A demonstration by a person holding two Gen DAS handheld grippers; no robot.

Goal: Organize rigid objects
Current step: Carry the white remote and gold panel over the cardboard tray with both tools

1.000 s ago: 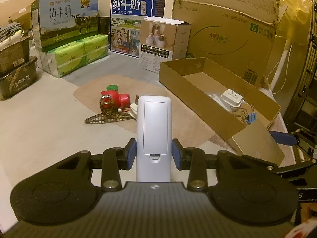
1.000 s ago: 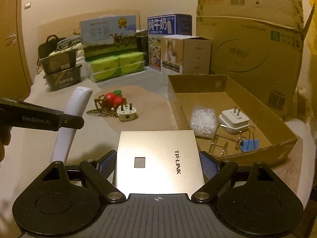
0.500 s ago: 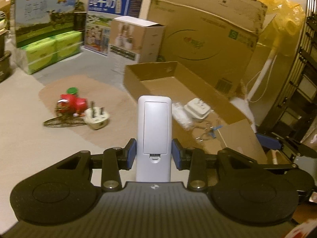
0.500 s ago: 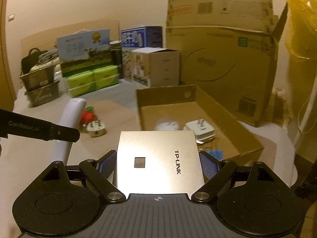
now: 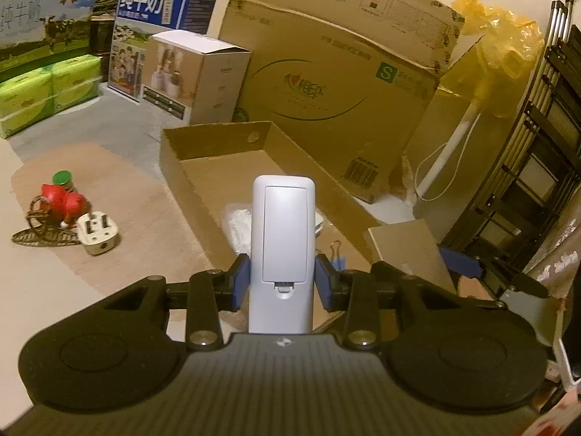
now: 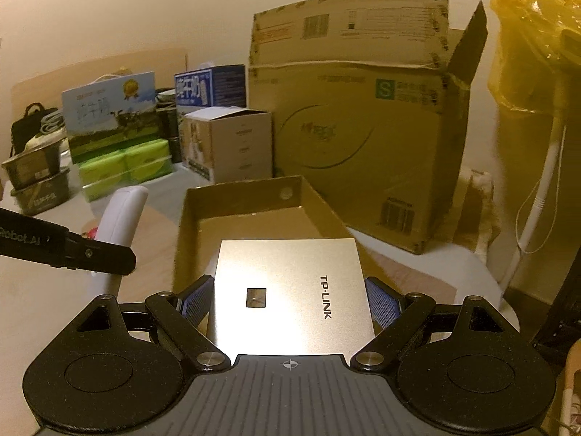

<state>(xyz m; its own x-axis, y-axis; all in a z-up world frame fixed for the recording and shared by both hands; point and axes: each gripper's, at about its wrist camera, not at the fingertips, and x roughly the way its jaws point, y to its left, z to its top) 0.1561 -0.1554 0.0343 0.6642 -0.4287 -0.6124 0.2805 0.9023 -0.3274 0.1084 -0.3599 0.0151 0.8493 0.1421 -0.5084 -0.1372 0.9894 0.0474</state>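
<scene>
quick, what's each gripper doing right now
left gripper: shut on the white remote
right gripper: shut on the TP-LINK box

Background clutter behind the work area.
Large brown cardboard carton (image 5: 337, 83), blue milk carton box (image 5: 159, 3), green tissue packs (image 6: 123, 167), yellow plastic bag (image 6: 537, 54), dark folding rack (image 5: 544, 167).

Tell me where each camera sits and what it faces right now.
Left wrist: behind the left gripper, looking down over its white plastic remote at the shallow open cardboard tray.
Right wrist: behind the right gripper, over its flat silver TP-LINK box, same tray ahead.
Shared: tray, remote, tall cardboard box.
</scene>
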